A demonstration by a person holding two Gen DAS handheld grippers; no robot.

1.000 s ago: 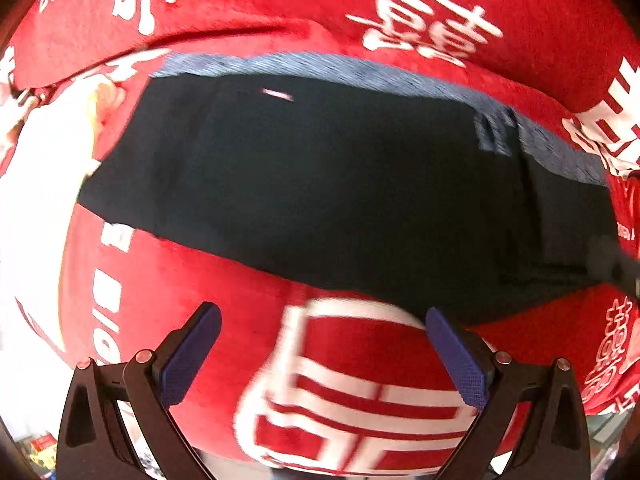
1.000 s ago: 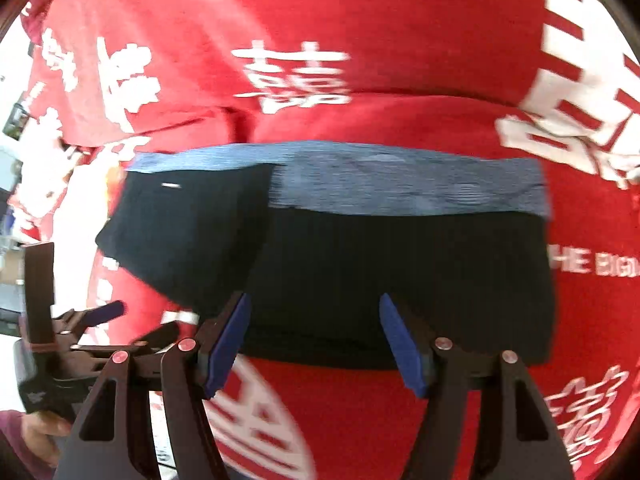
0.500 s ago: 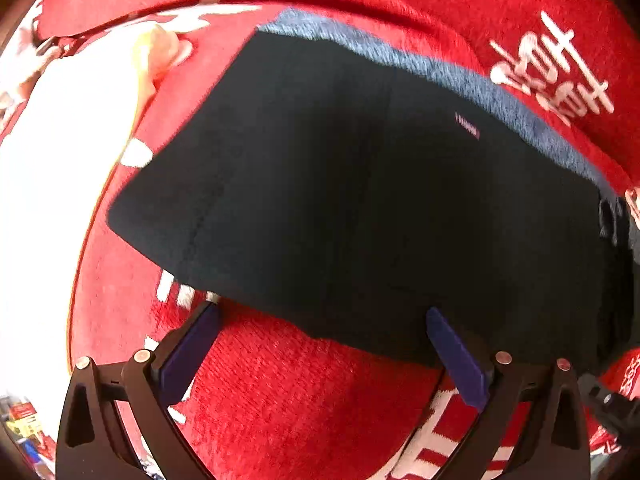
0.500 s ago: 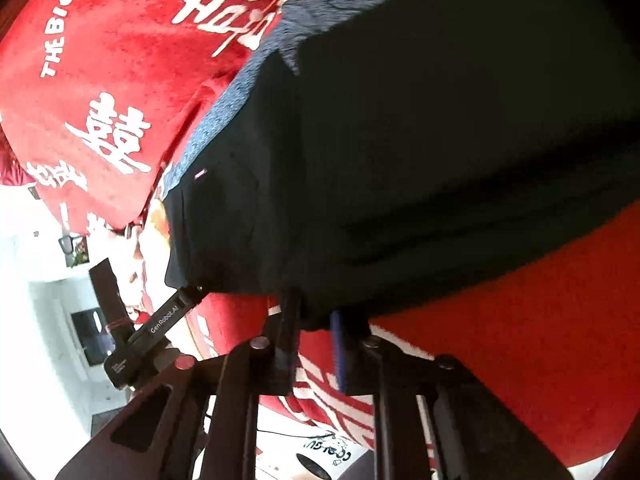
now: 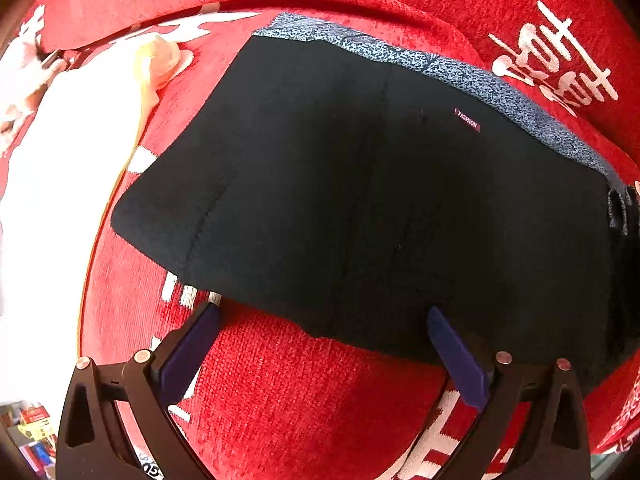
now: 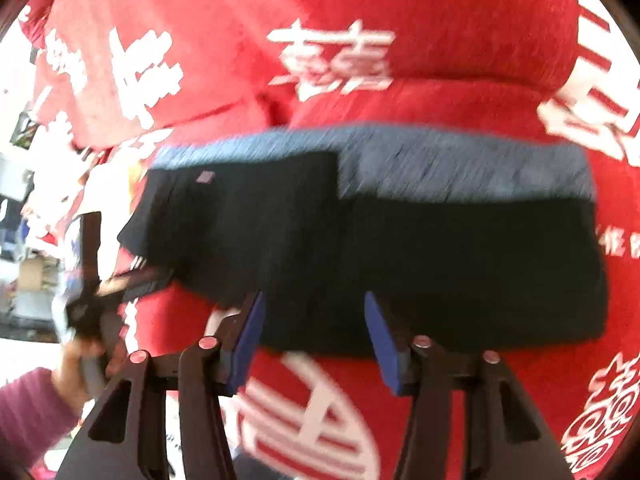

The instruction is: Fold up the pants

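The black pants (image 5: 360,200) lie folded flat on the red cloth (image 5: 300,392), with a blue-grey inner waistband (image 5: 500,92) along the far edge and a small "FASHION" label. My left gripper (image 5: 320,344) is open and empty at the pants' near edge. In the right wrist view the pants (image 6: 400,260) lie as a wide black rectangle with the blue-grey band (image 6: 460,164) on top. My right gripper (image 6: 312,332) is open and empty at their near edge. The left gripper (image 6: 120,292) shows blurred at the left, held by a hand.
The red cloth with white characters (image 6: 340,60) covers the whole surface and bulges behind the pants. A white and pale orange cloth (image 5: 72,128) lies to the left of the pants. Room clutter shows past the cloth's left edge (image 6: 24,240).
My right gripper was shut on the pants' near edge half a second ago; it has let go, opened and pulled back. My left gripper stayed open and moved closer over the pants.
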